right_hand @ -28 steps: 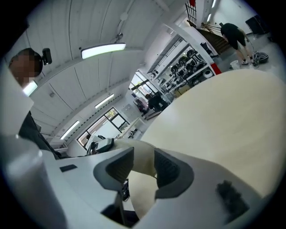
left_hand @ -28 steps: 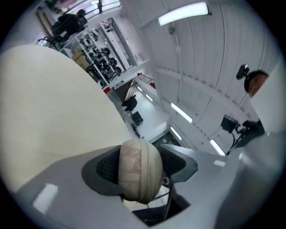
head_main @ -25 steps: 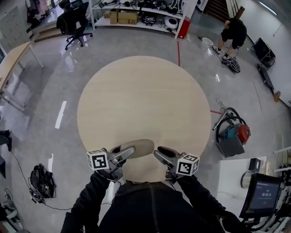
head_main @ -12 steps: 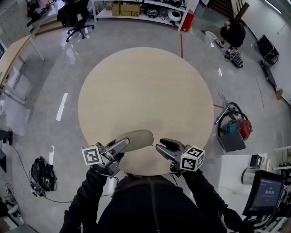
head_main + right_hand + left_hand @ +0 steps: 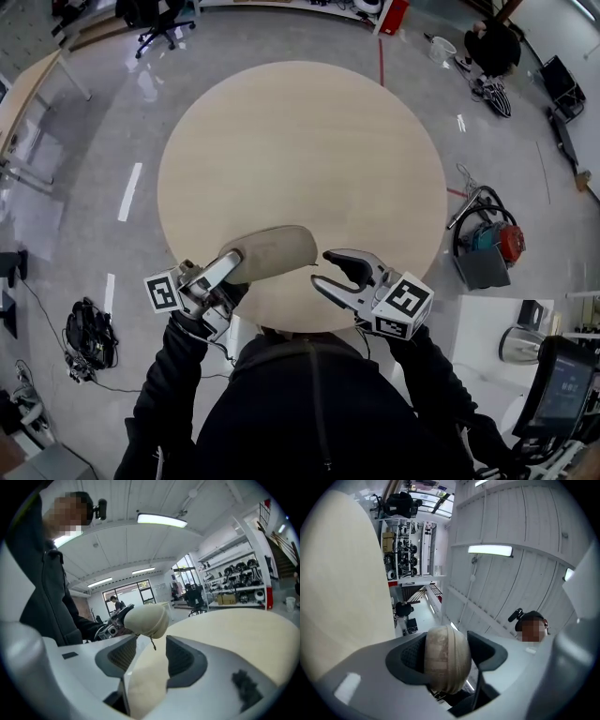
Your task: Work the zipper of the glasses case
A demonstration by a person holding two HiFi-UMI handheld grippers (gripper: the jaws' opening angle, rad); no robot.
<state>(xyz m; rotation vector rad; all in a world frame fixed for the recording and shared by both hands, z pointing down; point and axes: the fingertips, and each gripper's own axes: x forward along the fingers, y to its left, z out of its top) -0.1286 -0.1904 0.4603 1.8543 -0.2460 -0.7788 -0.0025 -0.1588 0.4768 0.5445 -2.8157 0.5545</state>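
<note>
Gripping side, left gripper (image 5: 234, 257): its jaws are clenching the glasses case (image 5: 277, 251) by one end, with a pad pressing on each flank. In the left gripper view the rounded end of the case (image 5: 445, 658) is filling the gap between them.
Right gripper (image 5: 323, 269): its jaws have just been opening and are standing wide apart, pressing on nothing. They are facing the free end of the case from just beside it, over the table's near edge.
Zipper pull (image 5: 151, 644): it is dangling from the free end of the case (image 5: 145, 618), in line with the gap between the right jaws and clear of both pads. Whether it is hanging inside the gap or just ahead of it cannot be told.
Case, position: beige and oblong, it is being held in the air above the table's near edge, lying roughly level between the two grippers.
Table (image 5: 300, 141): round and pale wood-coloured, it is standing on a glossy grey floor (image 5: 94, 141).
Room around the table: an office chair (image 5: 155, 14) is standing beyond the far-left edge. A person (image 5: 492, 47) is crouching beyond the far-right edge. A red line (image 5: 382, 56) is running away from the far edge. A red-and-teal machine (image 5: 487, 248) with a hose is sitting to the right of the table. A cable bundle (image 5: 89, 342) is lying on the floor to the left of the near edge.
</note>
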